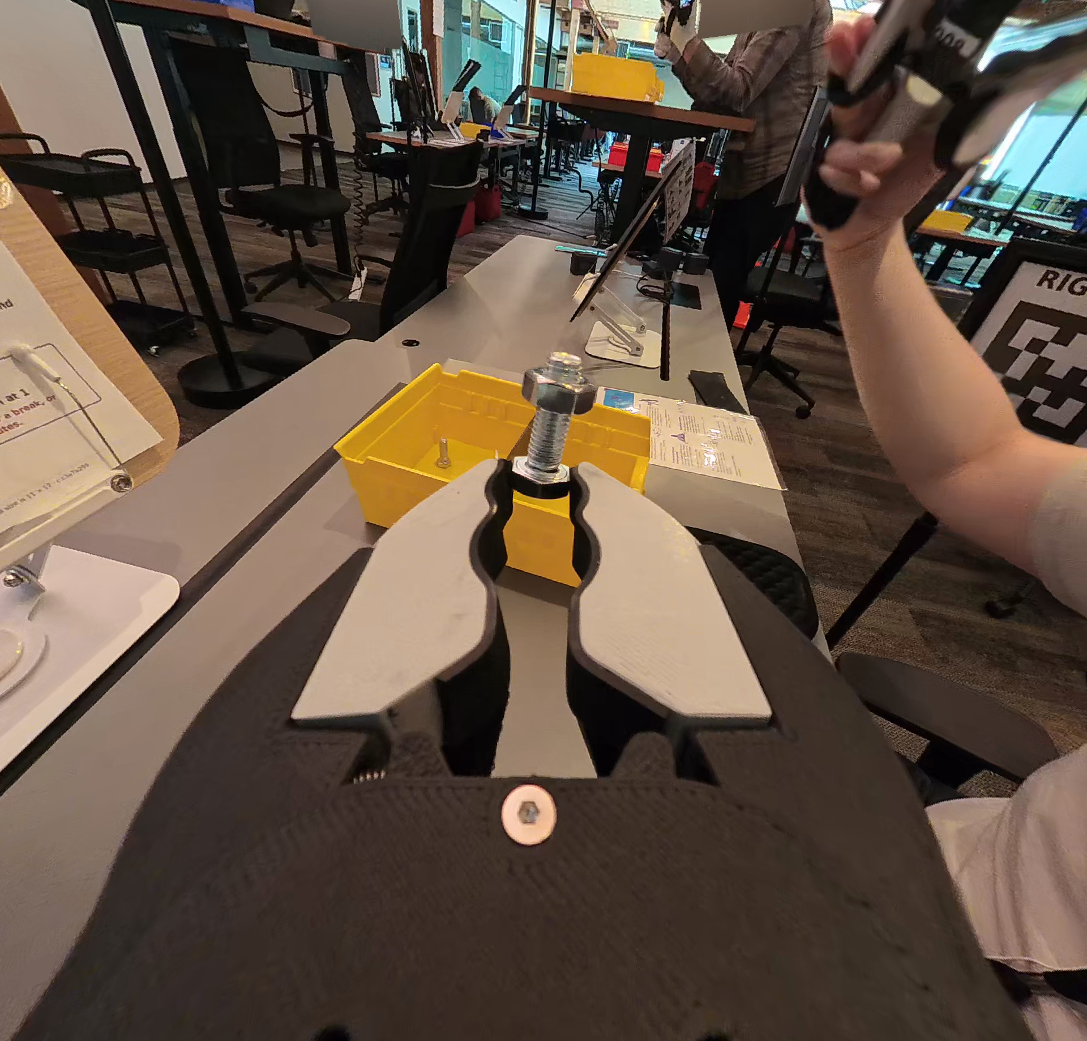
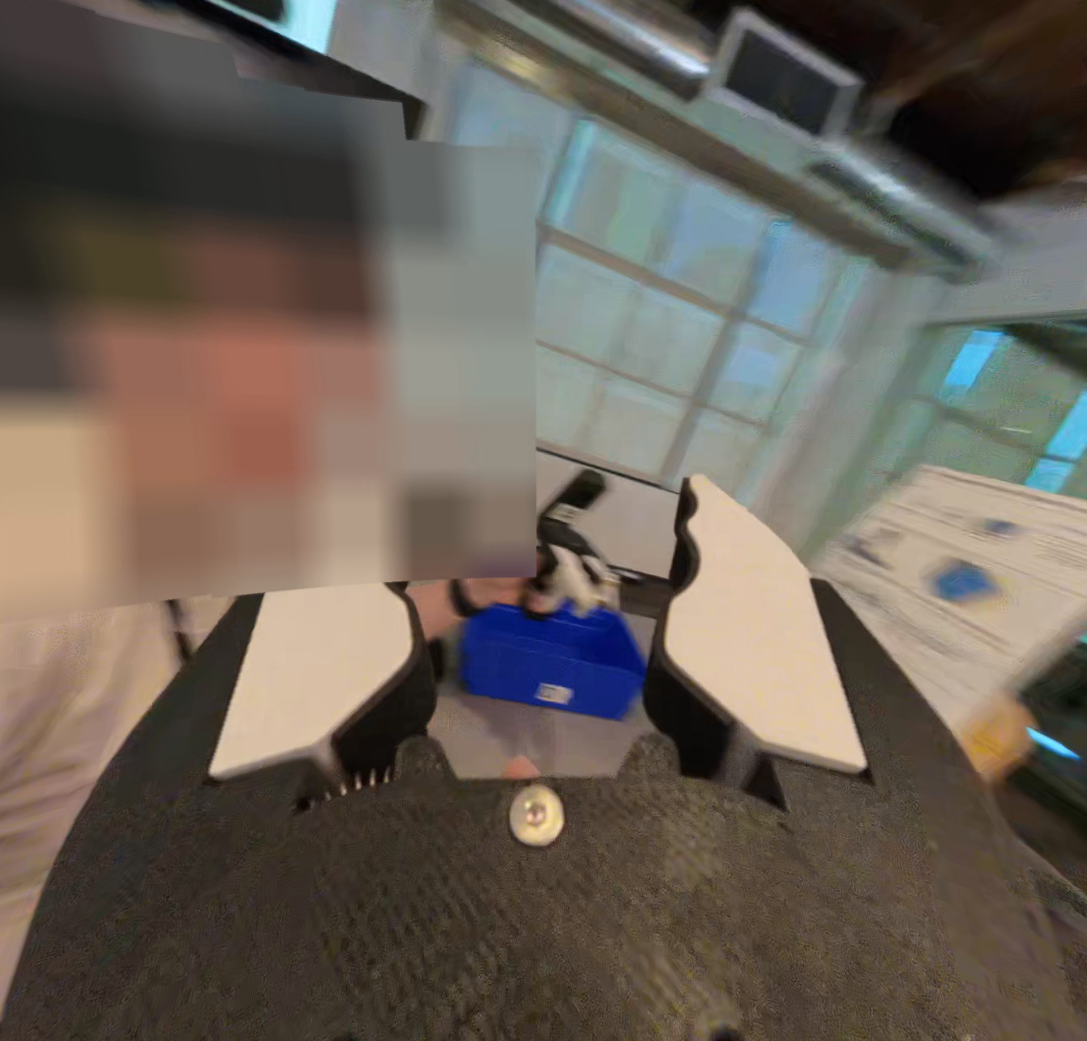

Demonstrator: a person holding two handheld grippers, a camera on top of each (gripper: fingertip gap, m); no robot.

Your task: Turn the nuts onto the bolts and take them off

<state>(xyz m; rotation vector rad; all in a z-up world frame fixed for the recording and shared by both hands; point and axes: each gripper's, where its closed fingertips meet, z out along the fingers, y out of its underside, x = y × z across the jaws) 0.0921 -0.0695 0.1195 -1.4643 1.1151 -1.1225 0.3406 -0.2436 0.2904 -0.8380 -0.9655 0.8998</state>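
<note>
A: Left gripper (image 1: 538, 474) clamps the head of an upright steel bolt (image 1: 546, 442) above the yellow bin (image 1: 412, 454); a hex nut (image 1: 556, 392) sits near the thread's top

B: Right gripper (image 2: 544, 571), raised well clear, gapes wide and empty. Metal looks rigid, weighty, likely slick; best taken across the nut's flats
</note>
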